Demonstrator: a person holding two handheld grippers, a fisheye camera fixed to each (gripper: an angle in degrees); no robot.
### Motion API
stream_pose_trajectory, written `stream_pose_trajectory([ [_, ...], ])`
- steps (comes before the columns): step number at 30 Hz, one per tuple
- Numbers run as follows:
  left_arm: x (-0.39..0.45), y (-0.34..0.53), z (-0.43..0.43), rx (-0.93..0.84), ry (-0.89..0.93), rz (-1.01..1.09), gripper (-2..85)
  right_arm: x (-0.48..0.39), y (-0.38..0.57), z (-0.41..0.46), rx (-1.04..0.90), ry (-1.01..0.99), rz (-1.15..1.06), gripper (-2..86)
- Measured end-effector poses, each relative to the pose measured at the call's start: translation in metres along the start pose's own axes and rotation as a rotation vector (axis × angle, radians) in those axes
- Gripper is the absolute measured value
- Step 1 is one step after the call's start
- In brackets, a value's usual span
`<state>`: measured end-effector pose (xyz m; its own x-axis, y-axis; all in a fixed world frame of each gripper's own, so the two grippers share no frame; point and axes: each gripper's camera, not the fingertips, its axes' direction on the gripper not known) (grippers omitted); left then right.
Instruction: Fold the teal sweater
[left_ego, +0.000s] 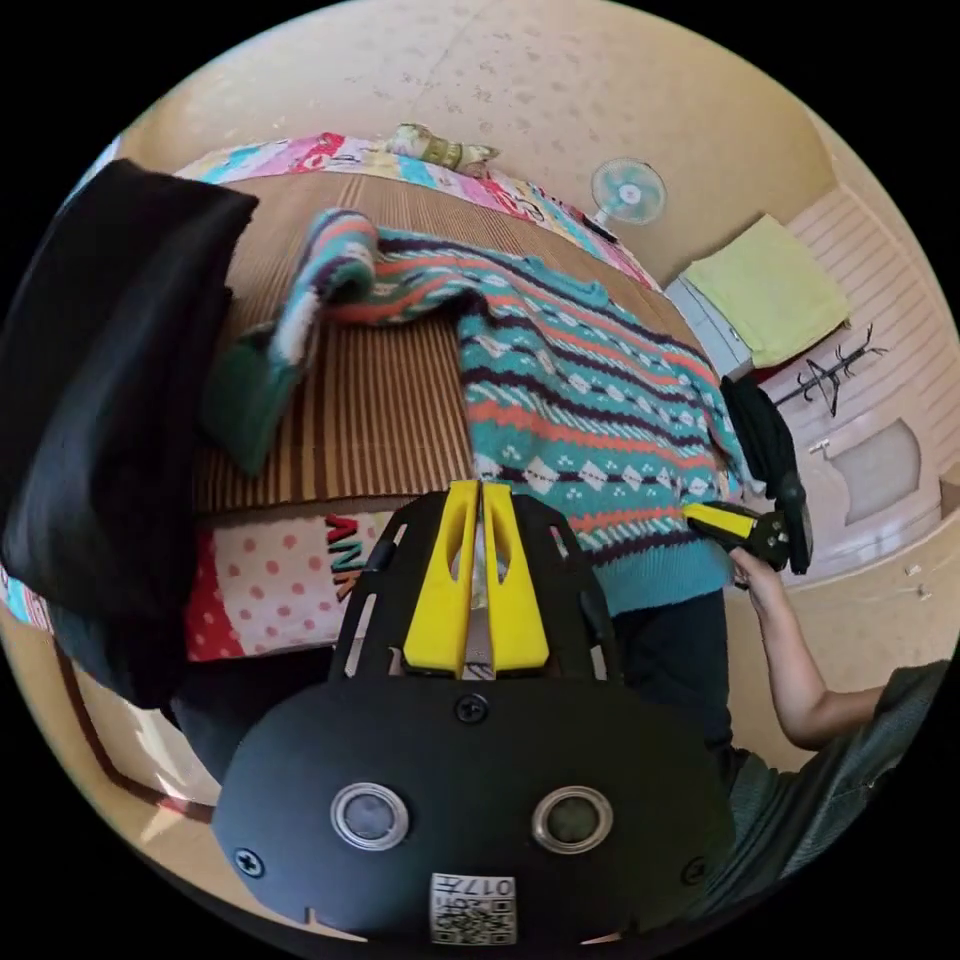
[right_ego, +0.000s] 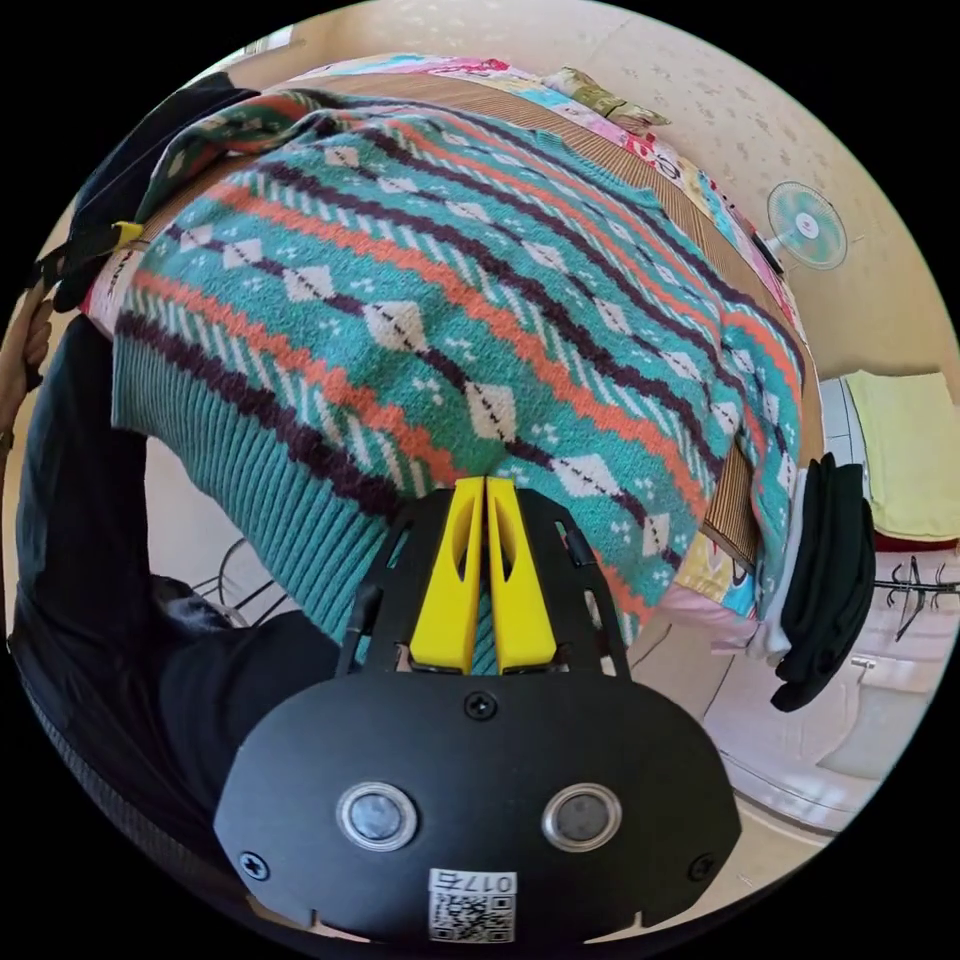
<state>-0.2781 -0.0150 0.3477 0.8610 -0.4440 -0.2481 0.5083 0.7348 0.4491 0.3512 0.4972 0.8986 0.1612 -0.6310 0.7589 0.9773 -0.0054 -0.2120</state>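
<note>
The teal sweater (left_ego: 580, 400) is lying spread on the striped mat (left_ego: 390, 420), hem hanging over the near edge, thick and floppy, with left gripper (left_ego: 481, 487) and right gripper (right_ego: 485, 482) both closing together on that ribbed hem, probably the best hold.

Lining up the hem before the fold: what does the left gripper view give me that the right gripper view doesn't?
Left gripper view: the sleeve lying out across the striped mat, and the right gripper at a bottom corner. Right gripper view: the ribbed hem close up, its jaws shut on it. Both: the teal sweater, the fan.
</note>
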Motion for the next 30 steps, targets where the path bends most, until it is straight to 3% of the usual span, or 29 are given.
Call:
stream_pose_trajectory([
  [3, -0.081, 0.021, -0.069, 0.226, 0.208, -0.269, 11.7, 0.011, 0.011, -0.029, 0.155, -0.001, 0.092, 0.4],
  [6, -0.145, 0.034, -0.101, 0.372, 0.404, -0.451, 15.5, 0.030, 0.020, -0.056, 0.410, 0.012, 0.194, 0.3],
  [9, -0.204, 0.048, -0.093, 0.443, 0.645, -0.694, 16.1, 0.055, 0.001, -0.036, 0.414, 0.119, 0.299, 0.3],
  [12, -0.249, 0.075, -0.055, 0.520, 0.935, -0.992, 14.7, 0.084, -0.009, 0.016, 0.371, -0.003, 0.362, 0.3],
  [14, -0.267, 0.076, -0.040, 0.522, 0.995, -1.052, 13.4, 0.100, 0.024, 0.045, 0.508, -0.156, 0.423, 0.4],
  [17, -0.288, 0.087, -0.044, 0.681, 0.998, -1.107, 9.9, 0.106, 0.039, 0.047, 0.513, -0.195, 0.434, 0.4],
  [23, -0.272, 0.059, -0.094, 0.832, 0.893, -0.975, 2.2, 0.071, 0.049, 0.043, 0.501, 0.013, 0.391, 0.3],
  [28, -0.163, -0.054, -0.154, 0.747, 0.715, -0.384, -0.5, 0.045, 0.053, 0.043, 0.480, 0.169, 0.377, 0.2],
  [30, -0.050, -0.096, -0.168, 0.711, 0.587, 0.008, -0.8, 0.040, 0.056, 0.043, 0.479, 0.192, 0.375, 0.2],
])
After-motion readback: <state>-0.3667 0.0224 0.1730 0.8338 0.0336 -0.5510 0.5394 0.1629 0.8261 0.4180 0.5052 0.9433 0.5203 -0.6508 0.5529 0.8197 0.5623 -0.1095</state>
